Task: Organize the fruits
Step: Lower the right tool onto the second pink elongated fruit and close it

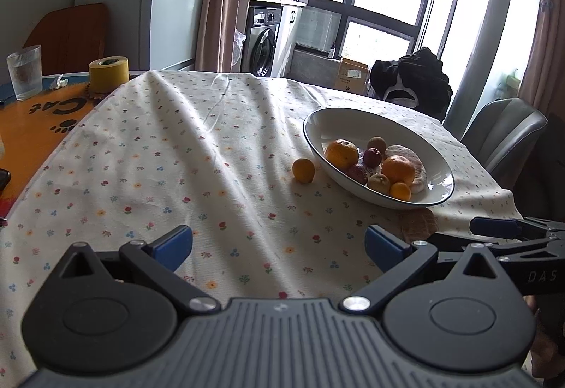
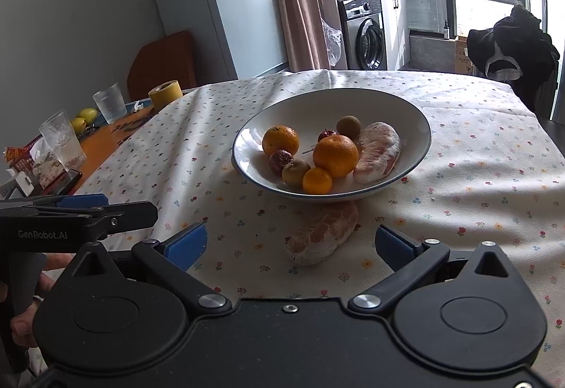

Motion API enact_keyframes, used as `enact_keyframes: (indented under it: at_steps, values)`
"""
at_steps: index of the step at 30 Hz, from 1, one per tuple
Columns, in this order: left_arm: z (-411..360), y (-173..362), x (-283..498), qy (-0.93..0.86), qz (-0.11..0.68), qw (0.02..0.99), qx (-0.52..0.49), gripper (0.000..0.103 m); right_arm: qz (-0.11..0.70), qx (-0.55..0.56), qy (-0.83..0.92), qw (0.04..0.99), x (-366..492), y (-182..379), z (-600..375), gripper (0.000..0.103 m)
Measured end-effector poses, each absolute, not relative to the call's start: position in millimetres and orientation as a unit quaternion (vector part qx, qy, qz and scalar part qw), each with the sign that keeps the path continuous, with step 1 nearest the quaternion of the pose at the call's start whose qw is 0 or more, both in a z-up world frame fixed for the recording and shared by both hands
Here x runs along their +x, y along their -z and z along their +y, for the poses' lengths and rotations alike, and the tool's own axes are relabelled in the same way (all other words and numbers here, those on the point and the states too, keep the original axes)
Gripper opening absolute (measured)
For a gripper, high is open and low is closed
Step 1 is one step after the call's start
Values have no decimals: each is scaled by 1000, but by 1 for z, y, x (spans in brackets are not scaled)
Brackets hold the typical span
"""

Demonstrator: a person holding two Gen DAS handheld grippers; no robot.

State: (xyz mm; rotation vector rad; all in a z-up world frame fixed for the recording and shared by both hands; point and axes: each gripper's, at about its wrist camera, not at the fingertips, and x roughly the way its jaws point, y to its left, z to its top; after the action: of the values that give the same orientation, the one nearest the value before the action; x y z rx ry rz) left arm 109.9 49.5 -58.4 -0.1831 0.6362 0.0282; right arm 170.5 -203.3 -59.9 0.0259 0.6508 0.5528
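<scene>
Your left tongs (image 1: 279, 246) stood spread and empty, right tongs (image 2: 291, 246) spread, pomelo segment (image 2: 323, 234) between them, bowl (image 2: 406, 105) beyond, on the worktop (image 2: 476, 194)

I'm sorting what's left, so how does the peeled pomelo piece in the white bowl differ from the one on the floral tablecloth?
The pale pink peeled pomelo segment in the bowl lies inside the white blue-rimmed bowl beside the large orange; the browner peeled pomelo segment on the cloth lies outside, by the bowl's near edge. The bowl one looks pinker and brightly lit, the other duller and shaded. Both are elongated, peeled and similar in size.
</scene>
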Motion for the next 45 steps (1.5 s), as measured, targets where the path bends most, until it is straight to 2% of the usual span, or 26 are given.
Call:
enact_keyframes:
  at_steps: [5, 16, 26, 35, 40, 45]
  values:
    - [57, 60, 114, -22, 313, 945, -96, 103, 325, 6, -256, 910, 180, 65, -199, 92]
    - [58, 67, 128, -20, 321, 942, -98, 103, 345, -2, -232, 909, 197, 80, -192, 80]
    - [54, 74, 135, -9, 326, 940, -99, 103, 345, -40, -214, 913, 198, 84, -191, 55]
    - [42, 75, 135, 2, 327, 940, -93, 103, 354, -29, -221, 908, 190, 81, -207, 31]
    - [35, 75, 133, 10, 326, 941, -88, 103, 356, -22, -211, 910, 187, 81, -218, 30]
    - [34, 74, 130, 11, 325, 942, -85, 103, 352, -15, -215, 911, 190, 81, -217, 36]
